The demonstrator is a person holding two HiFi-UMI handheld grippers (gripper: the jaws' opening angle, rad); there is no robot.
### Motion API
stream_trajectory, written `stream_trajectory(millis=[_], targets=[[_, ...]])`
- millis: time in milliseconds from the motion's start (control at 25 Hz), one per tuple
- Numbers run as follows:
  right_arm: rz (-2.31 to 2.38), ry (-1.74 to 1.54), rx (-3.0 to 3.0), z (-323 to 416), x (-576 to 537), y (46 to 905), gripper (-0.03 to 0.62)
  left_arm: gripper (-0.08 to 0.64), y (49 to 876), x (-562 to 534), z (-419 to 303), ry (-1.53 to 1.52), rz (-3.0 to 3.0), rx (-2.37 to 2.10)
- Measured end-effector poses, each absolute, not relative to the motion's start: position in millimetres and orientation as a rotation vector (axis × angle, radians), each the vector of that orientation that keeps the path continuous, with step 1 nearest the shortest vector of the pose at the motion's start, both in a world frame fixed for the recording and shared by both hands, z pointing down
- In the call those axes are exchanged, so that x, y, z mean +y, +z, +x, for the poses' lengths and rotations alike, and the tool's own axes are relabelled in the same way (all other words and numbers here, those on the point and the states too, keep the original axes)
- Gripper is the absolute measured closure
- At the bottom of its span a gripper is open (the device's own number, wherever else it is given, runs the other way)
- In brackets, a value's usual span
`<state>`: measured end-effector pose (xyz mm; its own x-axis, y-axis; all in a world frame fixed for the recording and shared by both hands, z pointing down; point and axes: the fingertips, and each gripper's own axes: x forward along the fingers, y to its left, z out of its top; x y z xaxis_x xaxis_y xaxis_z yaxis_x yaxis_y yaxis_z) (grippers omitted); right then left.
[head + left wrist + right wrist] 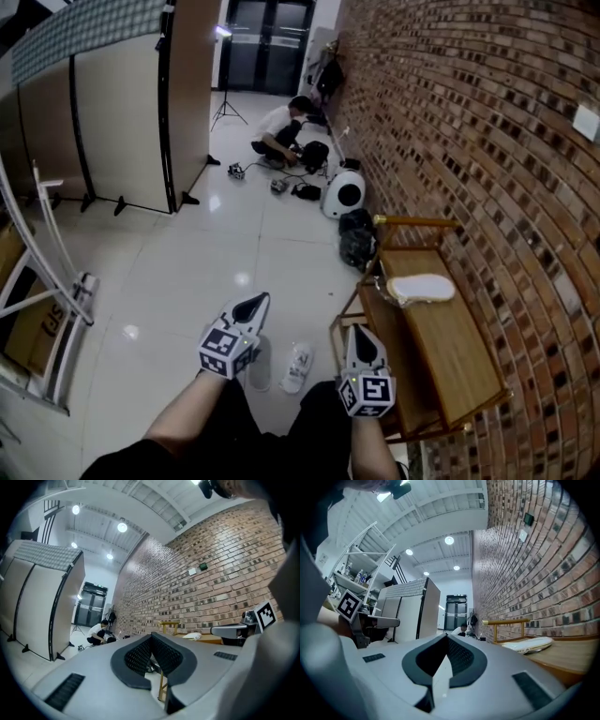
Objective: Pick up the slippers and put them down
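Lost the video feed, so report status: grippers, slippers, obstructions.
Left gripper, right gripper shut, empty. One flat white slipper on long wooden bench, another white slipper on glossy tiled floor. No obstruction seen.

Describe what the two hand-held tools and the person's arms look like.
Both the left tool and right tool are light grey wedges tapering to a point, with black mesh-textured pads inside. Each carries a cube of black-and-white square markers at the rear. No cables show. The forearms are bare, no sleeves; dark clothing shows below.

Left gripper, right gripper, fingers together
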<state>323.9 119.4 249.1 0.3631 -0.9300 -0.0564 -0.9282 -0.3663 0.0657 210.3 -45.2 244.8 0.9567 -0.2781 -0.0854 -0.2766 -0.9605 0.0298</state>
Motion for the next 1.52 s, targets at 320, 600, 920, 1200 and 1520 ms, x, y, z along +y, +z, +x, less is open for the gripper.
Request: stream_trajectory(millis=[320, 600, 920, 1200, 1520], targets=[[2.739, -0.137, -1.547, 369, 179, 235, 0.583, 0.56, 242, -4, 298, -0.122, 3.105, -0.155], [2.84, -0.159, -1.384, 399, 244, 230, 0.583, 0.56, 229, 56, 363, -0.13, 3.07, 0.107], [2.859, -0.167, -1.324, 407, 272, 230, 0.583, 0.56, 234, 97, 399, -0.049, 3.053, 0.253], [2.866, -0.141, -1.285, 413, 285, 239, 0.583, 0.56, 240, 105, 425, -0.003, 2.99, 0.285], [2.864, -0.123, -1.235, 417, 292, 249, 0.583, 0.326, 270, 95, 476, 0.1, 2.25, 0.377]])
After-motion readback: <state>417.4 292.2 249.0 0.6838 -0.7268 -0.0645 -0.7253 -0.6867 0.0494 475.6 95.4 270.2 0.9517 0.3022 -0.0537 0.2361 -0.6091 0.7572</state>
